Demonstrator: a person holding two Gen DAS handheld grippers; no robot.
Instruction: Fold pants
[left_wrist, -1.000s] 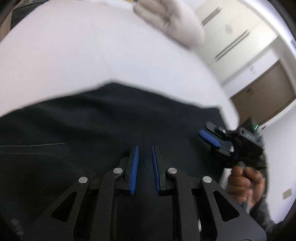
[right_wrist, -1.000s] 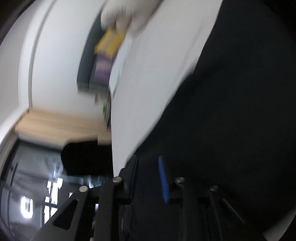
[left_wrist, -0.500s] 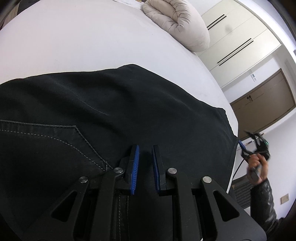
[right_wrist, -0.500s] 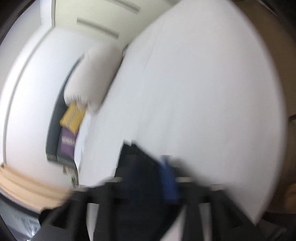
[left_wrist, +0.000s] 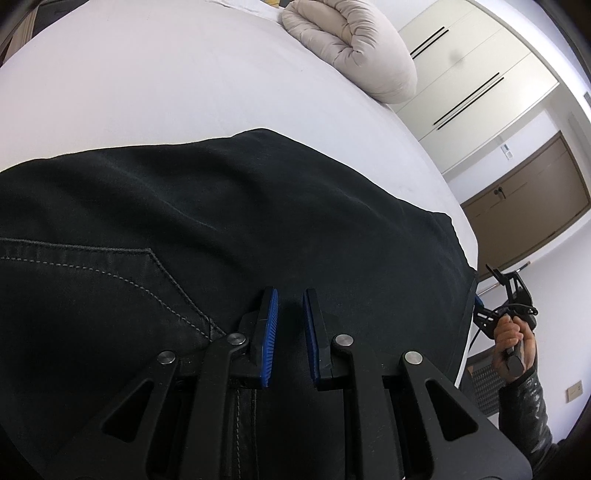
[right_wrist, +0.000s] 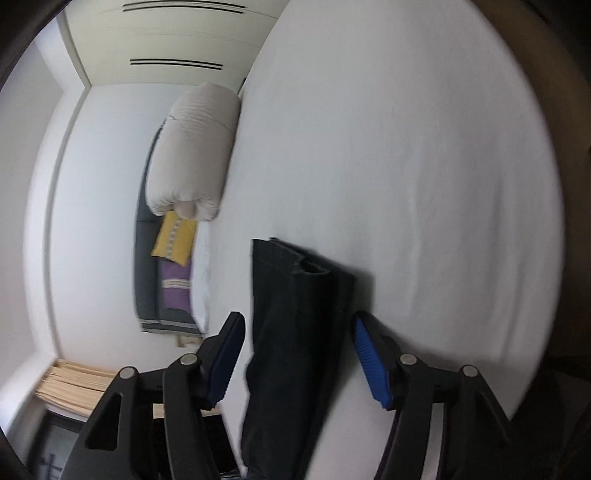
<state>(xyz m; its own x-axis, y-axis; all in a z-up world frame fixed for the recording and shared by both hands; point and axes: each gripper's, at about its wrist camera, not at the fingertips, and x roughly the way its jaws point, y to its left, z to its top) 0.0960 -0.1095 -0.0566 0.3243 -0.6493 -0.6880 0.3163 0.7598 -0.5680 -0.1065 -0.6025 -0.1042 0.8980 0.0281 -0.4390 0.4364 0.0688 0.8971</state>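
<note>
Black pants (left_wrist: 229, 229) lie spread on a white bed (left_wrist: 166, 85), a stitched back pocket at the left. My left gripper (left_wrist: 290, 299) hovers over the pants near the waist, its jaws a narrow gap apart with nothing visibly between them. My right gripper (right_wrist: 299, 321) is open wide; folded black pant legs (right_wrist: 291, 332) lie between and beyond its blue pads without touching them. In the left wrist view the right gripper (left_wrist: 495, 310) is small, held in a hand past the right edge of the pants.
A rolled beige duvet (left_wrist: 354, 48) lies at the head of the bed; it also shows in the right wrist view (right_wrist: 195, 147). Yellow and purple cushions (right_wrist: 173, 258) sit beside the bed. White wardrobes (left_wrist: 472, 74) and a brown door (left_wrist: 524, 206) stand beyond.
The right gripper swung away from the pants to the bed's edge and opened wide. The left gripper moved a little closer over the waist, its gap unchanged.
</note>
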